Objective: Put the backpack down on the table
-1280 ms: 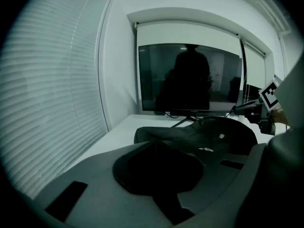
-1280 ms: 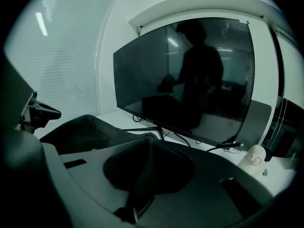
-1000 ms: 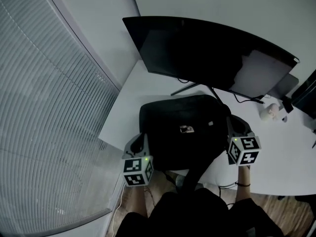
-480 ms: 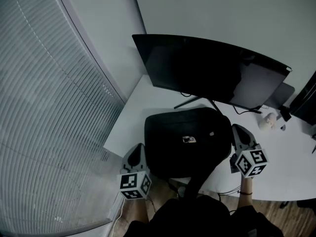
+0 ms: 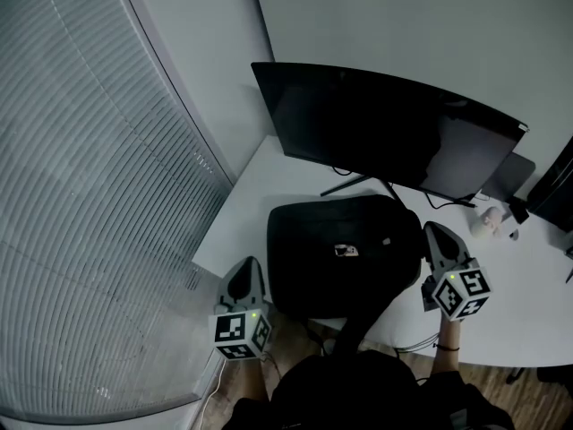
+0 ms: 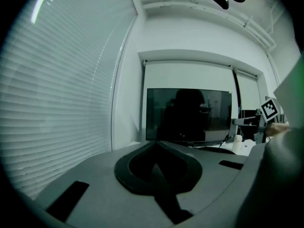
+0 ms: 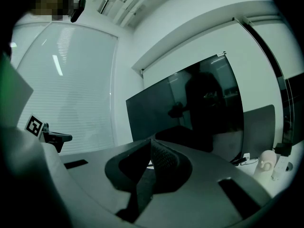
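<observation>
Now, head view: we see the backpack (image 5: 345, 253) lying flat on the table (image 5: 260, 182), just in front of the monitor (image 5: 385, 128), w/ one strap (image 5: 365, 312) hanging over the table edge on the side away from the monitor. In our judgement the put-down is done or all but done.

Tools: the left gripper (image 5: 246, 274) and right gripper (image 5: 437, 236) each have jaws pressed together w/ nothing between them. Each sits just beside the backpack, one per flank, further from the monitor than the bag's middle. We can't tell whether either touches the cloth.

Handling (our judgement): soft fabric body, prob. sags and folds when lifted. The dark cloth should not be slippery, and the outside is not fragile. Contents unseen, so weight is unknown. Best holds are the strap or the two side seams, one gripper per side, to stop it swinging. The hanging strap could snag and drag the bag off the edge.

Surface & room: the table top is white, smooth and level, and runs on past the monitor's right end. Cables (image 5: 448, 202) trail from under the monitor, and a small white object (image 5: 486, 220) stands near its right end. Blinds (image 5: 89, 195) fill the side left of the monitor, w/ a plain wall (image 5: 403, 25) behind it. Wood floor (image 5: 519, 388) shows beyond the table's near edge.
</observation>
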`<state>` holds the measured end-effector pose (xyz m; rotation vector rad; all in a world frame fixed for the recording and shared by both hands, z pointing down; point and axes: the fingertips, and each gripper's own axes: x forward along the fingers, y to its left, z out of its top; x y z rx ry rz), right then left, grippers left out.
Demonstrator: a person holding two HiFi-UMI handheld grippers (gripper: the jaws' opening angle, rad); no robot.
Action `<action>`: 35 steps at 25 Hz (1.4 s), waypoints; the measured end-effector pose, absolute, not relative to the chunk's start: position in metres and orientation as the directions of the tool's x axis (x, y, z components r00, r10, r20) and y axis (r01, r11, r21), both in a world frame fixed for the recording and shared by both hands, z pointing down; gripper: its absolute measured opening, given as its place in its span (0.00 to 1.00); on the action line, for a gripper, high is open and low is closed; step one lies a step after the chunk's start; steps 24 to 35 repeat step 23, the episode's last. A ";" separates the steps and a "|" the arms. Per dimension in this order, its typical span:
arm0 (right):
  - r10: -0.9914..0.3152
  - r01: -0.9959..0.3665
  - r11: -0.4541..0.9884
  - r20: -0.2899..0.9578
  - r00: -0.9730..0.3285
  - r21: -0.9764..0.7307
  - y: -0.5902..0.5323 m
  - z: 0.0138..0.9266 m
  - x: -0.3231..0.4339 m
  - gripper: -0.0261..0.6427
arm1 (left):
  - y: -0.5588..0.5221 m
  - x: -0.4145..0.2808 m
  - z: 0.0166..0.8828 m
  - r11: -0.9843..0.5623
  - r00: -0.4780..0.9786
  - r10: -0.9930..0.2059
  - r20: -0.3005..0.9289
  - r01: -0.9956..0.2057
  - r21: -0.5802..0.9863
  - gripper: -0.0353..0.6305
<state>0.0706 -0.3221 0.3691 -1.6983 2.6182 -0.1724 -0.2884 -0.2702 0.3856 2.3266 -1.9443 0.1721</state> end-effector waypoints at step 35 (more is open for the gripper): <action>-0.903 -0.907 0.420 0.092 -0.421 -0.029 -0.312 0.379 0.066 0.06 | -0.261 -0.283 0.388 -0.187 0.178 -0.970 0.167 -0.982 -0.040 0.08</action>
